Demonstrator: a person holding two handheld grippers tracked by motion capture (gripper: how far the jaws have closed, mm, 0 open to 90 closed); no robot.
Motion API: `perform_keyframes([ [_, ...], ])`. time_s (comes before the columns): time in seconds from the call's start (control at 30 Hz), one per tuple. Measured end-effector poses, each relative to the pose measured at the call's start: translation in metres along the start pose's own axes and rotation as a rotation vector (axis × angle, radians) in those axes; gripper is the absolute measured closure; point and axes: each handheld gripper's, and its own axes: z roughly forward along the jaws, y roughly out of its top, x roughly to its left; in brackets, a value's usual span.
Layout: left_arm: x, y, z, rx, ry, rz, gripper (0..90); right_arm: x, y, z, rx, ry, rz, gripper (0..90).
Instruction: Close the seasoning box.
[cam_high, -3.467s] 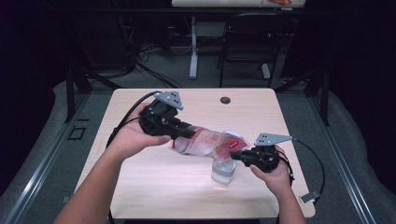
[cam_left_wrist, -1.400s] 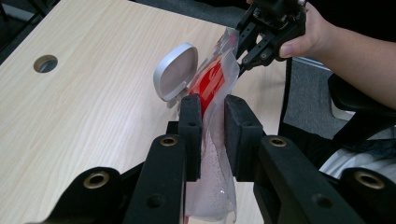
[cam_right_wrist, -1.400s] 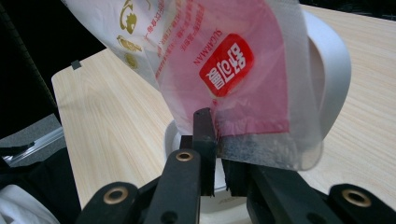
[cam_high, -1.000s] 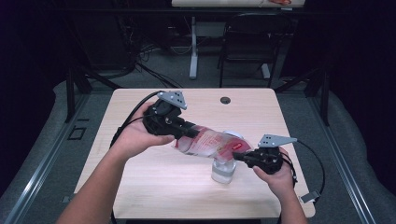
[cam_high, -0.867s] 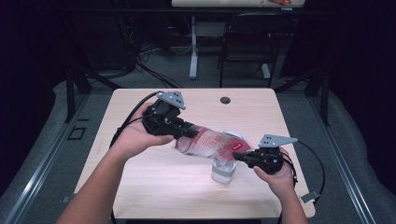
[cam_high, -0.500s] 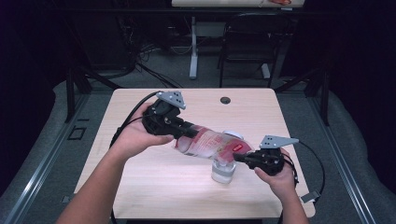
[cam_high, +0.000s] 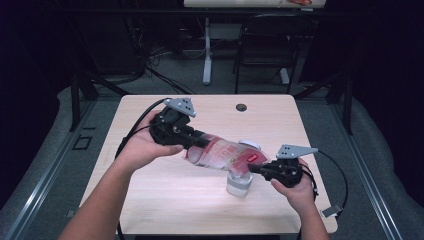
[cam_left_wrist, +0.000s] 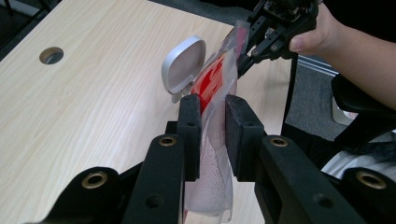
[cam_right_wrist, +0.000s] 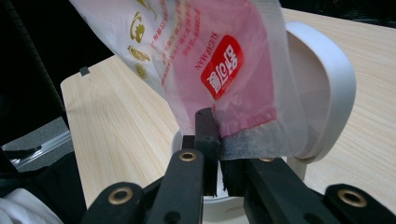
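A clear plastic pouch (cam_high: 225, 155) with a red label and pale grains inside hangs slanted between both grippers, above a white jar (cam_high: 239, 185) whose flip lid (cam_high: 250, 145) stands open. My left gripper (cam_high: 199, 142) is shut on the pouch's raised end; the film (cam_left_wrist: 212, 158) is pinched between its pads. My right gripper (cam_high: 257, 169) is shut on the pouch's lower edge, just over the jar. In the right gripper view that gripper (cam_right_wrist: 217, 149) clamps the sealed strip of the pouch (cam_right_wrist: 210, 60), with the lid (cam_right_wrist: 327, 84) behind it.
The wooden table (cam_high: 150, 200) has a round cable hole (cam_high: 241, 107) near its far edge. Cables trail from both grippers across the table. A chair (cam_high: 265, 45) and a desk leg stand beyond the table. A small tag (cam_high: 328, 211) lies by the right corner.
Since the earliest frame the right hand has drifted slightly toward the near edge with the pouch's lower end. Over the last second nothing visibly moved.
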Motion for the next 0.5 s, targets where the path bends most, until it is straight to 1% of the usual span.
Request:
perform_keyframes([
  [0.17, 0.003, -0.008, -0.002, -0.008, 0.003, -0.016, 77.2, 0.001, 0.002, 0.002, 0.003, 0.003, -0.009, 87.0],
  [0.27, 0.004, -0.012, -0.003, -0.010, 0.005, -0.019, 77.0, 0.002, 0.003, 0.003, -0.009, 0.001, -0.012, 87.0],
  [0.43, 0.006, -0.021, -0.006, -0.022, 0.007, -0.036, 76.8, 0.005, 0.005, 0.005, -0.014, -0.001, -0.020, 87.0],
  [0.5, 0.007, -0.023, -0.006, -0.023, 0.010, -0.036, 76.7, 0.006, 0.005, 0.006, -0.016, -0.004, -0.021, 87.0],
])
